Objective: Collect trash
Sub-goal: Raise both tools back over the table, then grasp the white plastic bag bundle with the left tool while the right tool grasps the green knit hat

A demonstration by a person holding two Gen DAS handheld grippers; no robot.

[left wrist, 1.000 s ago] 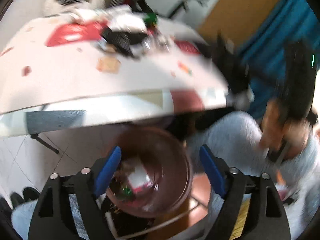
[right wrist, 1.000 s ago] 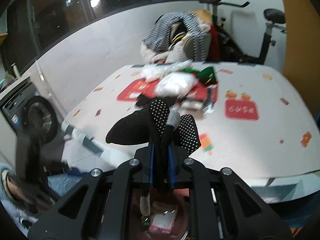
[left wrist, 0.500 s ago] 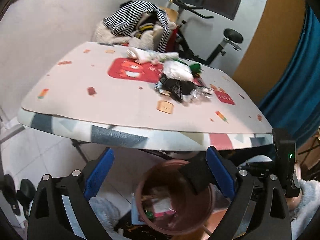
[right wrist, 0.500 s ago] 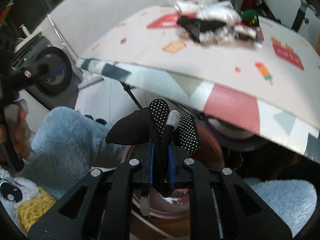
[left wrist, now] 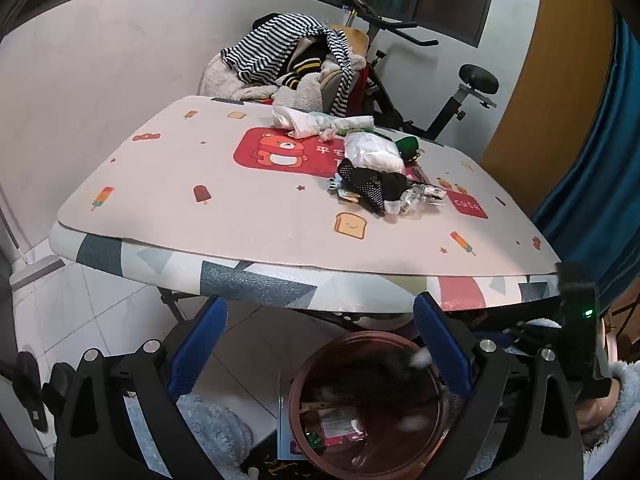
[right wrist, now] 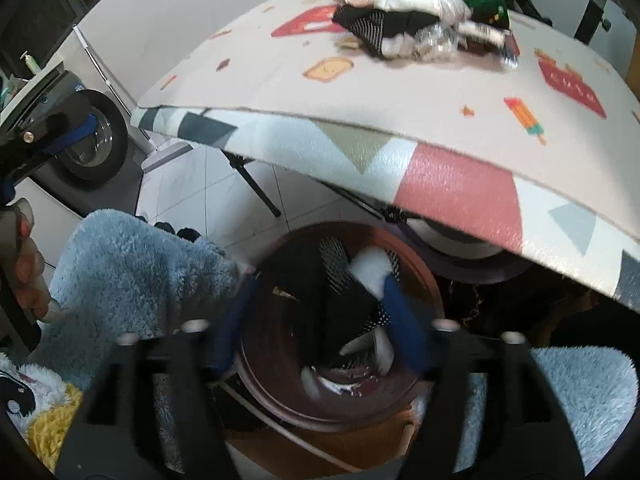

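A brown round bin (right wrist: 280, 368) stands on the floor below the table's front edge; it also shows in the left wrist view (left wrist: 312, 436). My right gripper (right wrist: 320, 328) is open right above the bin. A black dotted cloth with a white patch (right wrist: 352, 284) lies loose in the bin between the jaws. My left gripper (left wrist: 320, 344) is open and empty above the floor beside the bin. A pile of trash (left wrist: 376, 184) with a black dotted piece, white bags and wrappers lies on the table.
The table (left wrist: 240, 208) has a patterned mat and folding legs. Striped clothes (left wrist: 288, 52) and an exercise bike (left wrist: 440, 92) stand behind it. A washing machine (right wrist: 84, 136) is at the left. Blue fleece (right wrist: 132, 272) covers the person's legs by the bin.
My right gripper opened over the bin and the black dotted cloth dropped out of it into the bin. My left gripper rose and tilted up toward the table.
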